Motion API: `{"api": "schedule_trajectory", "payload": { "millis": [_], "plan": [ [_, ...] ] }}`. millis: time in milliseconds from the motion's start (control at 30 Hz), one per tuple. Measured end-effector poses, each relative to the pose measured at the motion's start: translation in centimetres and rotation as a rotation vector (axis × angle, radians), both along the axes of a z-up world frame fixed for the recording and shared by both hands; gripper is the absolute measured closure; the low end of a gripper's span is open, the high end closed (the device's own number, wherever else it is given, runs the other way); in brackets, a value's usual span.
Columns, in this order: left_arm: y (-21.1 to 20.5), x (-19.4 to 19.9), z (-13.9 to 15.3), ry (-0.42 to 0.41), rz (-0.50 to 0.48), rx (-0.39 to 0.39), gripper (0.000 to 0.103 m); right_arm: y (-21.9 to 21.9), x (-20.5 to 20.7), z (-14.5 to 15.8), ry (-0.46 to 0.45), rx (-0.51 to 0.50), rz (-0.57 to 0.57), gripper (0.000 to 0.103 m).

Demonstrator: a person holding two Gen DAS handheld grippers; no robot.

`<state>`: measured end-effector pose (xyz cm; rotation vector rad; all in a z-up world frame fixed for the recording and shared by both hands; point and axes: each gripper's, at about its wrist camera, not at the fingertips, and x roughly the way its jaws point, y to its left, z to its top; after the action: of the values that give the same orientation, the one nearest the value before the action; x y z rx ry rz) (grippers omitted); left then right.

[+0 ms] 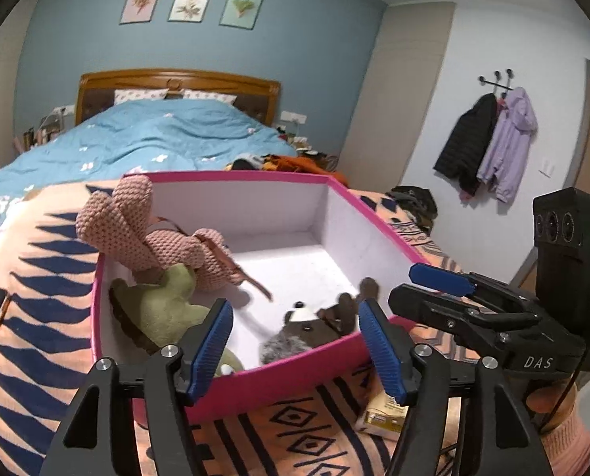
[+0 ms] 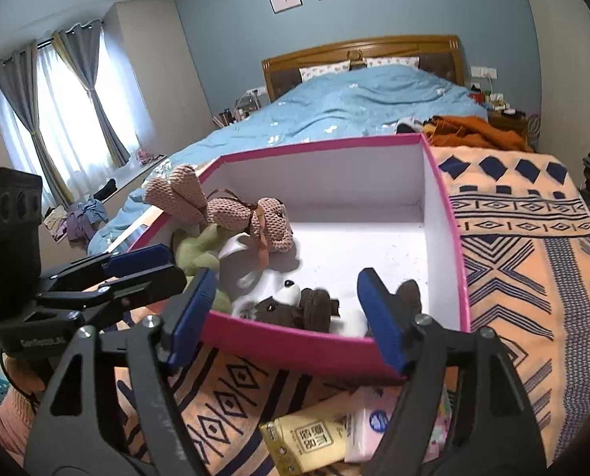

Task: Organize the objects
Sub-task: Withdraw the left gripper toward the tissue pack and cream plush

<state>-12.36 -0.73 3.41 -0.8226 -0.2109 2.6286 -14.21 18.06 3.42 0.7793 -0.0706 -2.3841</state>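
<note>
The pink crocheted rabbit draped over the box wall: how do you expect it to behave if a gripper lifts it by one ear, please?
The pink crocheted rabbit would probably sag, since it already drapes limply over the pink box wall. Its knit texture should grip well. It looks light and unbreakable.

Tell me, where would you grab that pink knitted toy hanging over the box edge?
I'd likely take the pink crocheted toy by its narrow middle, coming from above. Its two broad ends drape over the pink box wall while its head rests inside, so the waist sits raised and exposed, slim enough for an open tool.
</note>
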Motion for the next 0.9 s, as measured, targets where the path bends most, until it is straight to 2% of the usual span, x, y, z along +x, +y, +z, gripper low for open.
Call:
{"api": "schedule_trajectory", "payload": {
  "millis": [133, 333, 467, 633, 900],
  "plan": [
    [0.7, 1.1, 0.4, 0.030, -0.033, 0.007, 0.029, 0.8, 1.4, 0.1, 0.021, -0.002, -0.008, 0.027],
    [2.2, 2.7, 0.4, 0.060, -0.093, 0.000, 0.028, 2.5, 3.5, -0.2, 0.029, -0.020, -0.039, 0.023],
    [3.6, 3.4, 0.0, 0.050, -0.141, -0.002, 0.028, 3.8, 4.7, -0.7, 0.036, -0.005, -0.079, 0.023],
    [5.8, 4.3, -1.5, 0.015, -0.207, -0.023, 0.028, 5.9, 5.6, -2.0, 0.001, 0.016, -0.134, 0.023],
    [8.7, 5.0, -3.8, -0.042, -0.280, -0.079, 0.028, 10.3, 5.7, -4.9, -0.126, 0.004, -0.225, 0.023]
  ]
}}
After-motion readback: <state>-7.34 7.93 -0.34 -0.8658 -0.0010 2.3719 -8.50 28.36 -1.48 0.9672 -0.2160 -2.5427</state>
